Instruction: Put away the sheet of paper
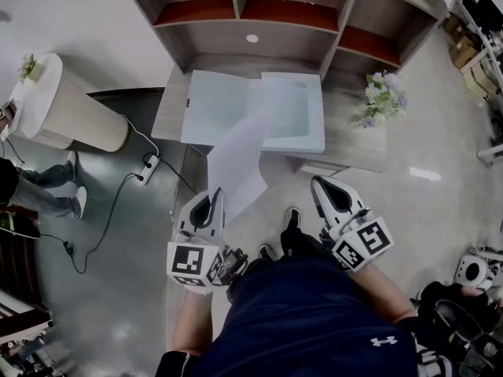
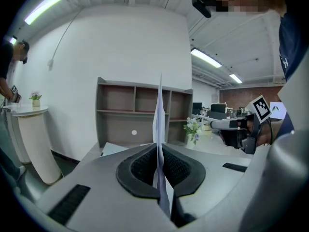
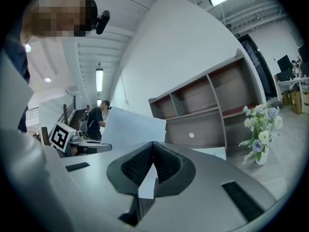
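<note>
Left gripper (image 1: pixel 211 201) clamped on near edge of white paper sheet (image 1: pixel 238 162). Free end points 12 o'clock toward open white flat box (image 1: pixel 313 143), likely destination. Right gripper (image 1: pixel 328 192) closed, apparently empty.

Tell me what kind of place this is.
Probably an office or lab workroom: a desk backed by a wooden shelf unit, what look like monitors on workstations further back, and strip lights on the ceiling.
</note>
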A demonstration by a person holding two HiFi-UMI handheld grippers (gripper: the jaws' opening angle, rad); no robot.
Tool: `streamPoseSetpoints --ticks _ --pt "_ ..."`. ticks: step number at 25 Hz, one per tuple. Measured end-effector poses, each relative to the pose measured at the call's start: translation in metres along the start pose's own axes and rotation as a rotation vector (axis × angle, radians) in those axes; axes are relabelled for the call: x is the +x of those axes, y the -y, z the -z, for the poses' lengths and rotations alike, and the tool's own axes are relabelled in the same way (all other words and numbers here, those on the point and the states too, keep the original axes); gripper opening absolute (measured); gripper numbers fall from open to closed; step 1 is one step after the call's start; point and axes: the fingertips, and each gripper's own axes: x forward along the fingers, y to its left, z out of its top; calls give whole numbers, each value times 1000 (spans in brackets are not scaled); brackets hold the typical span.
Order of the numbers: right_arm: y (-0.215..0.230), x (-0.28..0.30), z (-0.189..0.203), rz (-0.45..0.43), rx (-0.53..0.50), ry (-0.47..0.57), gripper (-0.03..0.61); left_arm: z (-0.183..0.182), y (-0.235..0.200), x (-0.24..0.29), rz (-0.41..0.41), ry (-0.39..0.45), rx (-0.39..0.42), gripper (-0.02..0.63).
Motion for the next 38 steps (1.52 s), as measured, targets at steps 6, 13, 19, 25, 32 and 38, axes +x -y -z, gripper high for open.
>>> streamPoseSetpoints --ticks 6,13,19,25,32,38 --pt "46 25 -11 -45 37 2 6 -14 -5 48 -49 -32 18 15" --pt "84 48 -17 -101 71 -12 6 -23 -18 88 -122 -59 9 15" --pt "102 64 -17 -118 91 -18 6 -20 -32 105 -156 -85 1 15" --pt "113 84 -8 -89 95 -57 6 -11 -55 124 -146 -113 -23 15" --pt "129 116 -12 -18 98 -64 6 4 -93 171 -93 -151 -22 15" --pt "137 154 -20 48 100 -52 6 17 -132 215 -18 -205 -22 15"
